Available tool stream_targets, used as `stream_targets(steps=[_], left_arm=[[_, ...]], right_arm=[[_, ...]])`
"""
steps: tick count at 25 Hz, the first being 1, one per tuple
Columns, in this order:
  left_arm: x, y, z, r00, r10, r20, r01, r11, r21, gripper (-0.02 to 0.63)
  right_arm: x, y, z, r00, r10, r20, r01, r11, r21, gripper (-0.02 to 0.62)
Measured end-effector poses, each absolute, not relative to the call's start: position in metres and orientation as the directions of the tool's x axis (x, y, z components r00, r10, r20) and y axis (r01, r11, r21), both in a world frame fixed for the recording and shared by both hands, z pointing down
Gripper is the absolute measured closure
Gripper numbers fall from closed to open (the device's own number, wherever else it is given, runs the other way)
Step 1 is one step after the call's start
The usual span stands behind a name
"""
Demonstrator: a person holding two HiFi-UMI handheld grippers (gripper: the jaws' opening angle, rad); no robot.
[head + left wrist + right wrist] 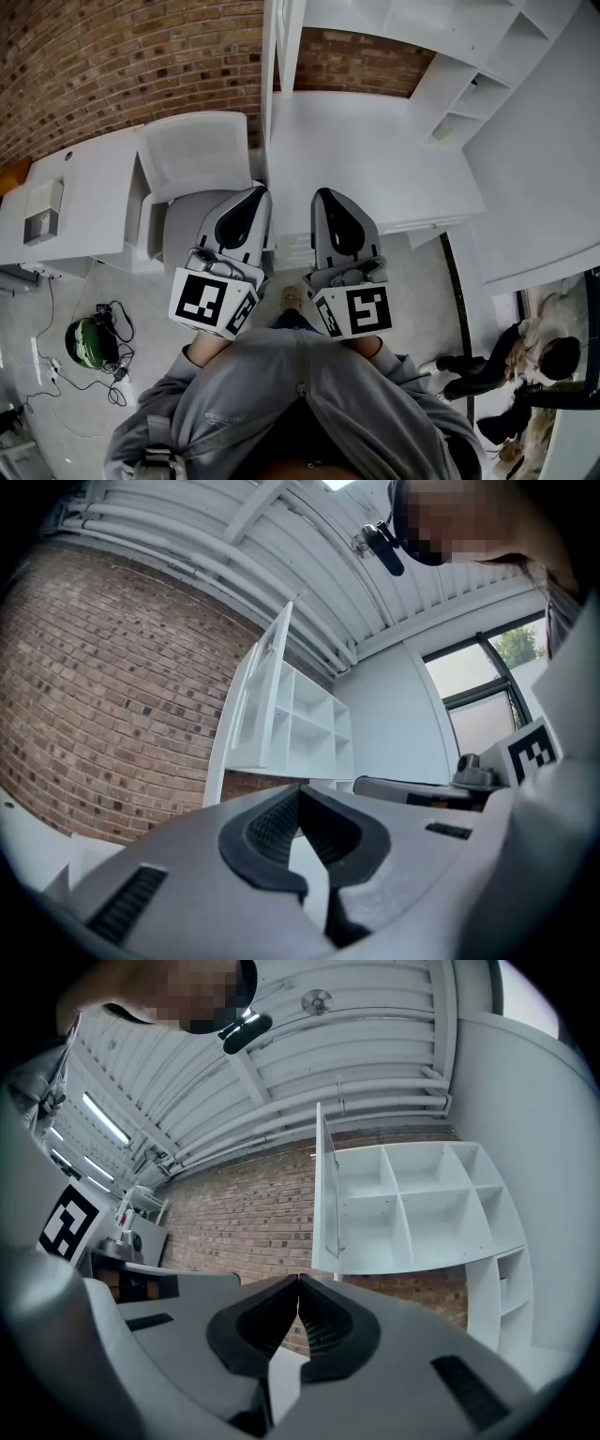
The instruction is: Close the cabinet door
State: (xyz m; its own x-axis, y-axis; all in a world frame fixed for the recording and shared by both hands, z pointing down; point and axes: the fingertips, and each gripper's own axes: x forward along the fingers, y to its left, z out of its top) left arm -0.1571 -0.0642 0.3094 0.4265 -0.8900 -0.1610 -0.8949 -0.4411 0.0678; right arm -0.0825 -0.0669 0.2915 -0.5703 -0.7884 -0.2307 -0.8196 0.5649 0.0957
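Observation:
The white cabinet door (281, 52) stands open, edge-on, above the desk; the cabinet's open cubbies (469, 89) lie to its right. In the right gripper view the door (324, 1194) hangs out from the left side of the shelves (422, 1204). The left gripper view shows the same door (272, 691) swung toward me. My left gripper (257, 190) and right gripper (324, 193) are held side by side in front of my chest, pointing at the desk below the cabinet and well short of the door. Both are shut with nothing between the pads.
A white desk (375, 159) runs under the cabinet, against a brick wall (112, 56). A white chair (192, 155) stands left of my grippers, beside a side table (84, 187). A green helmet (87, 342) and cables lie on the floor. A person (539, 370) crouches at right.

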Motion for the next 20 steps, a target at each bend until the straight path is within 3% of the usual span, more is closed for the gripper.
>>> stream_targets(steps=[20], left_arm=[[-0.158, -0.183, 0.298, 0.331, -0.928, -0.173, -0.936, -0.346, 0.065, 0.601]], right_arm=[[-0.098, -0.193, 0.288, -0.702, -0.675, -0.227, -0.707, 0.699, 0.109, 0.569]])
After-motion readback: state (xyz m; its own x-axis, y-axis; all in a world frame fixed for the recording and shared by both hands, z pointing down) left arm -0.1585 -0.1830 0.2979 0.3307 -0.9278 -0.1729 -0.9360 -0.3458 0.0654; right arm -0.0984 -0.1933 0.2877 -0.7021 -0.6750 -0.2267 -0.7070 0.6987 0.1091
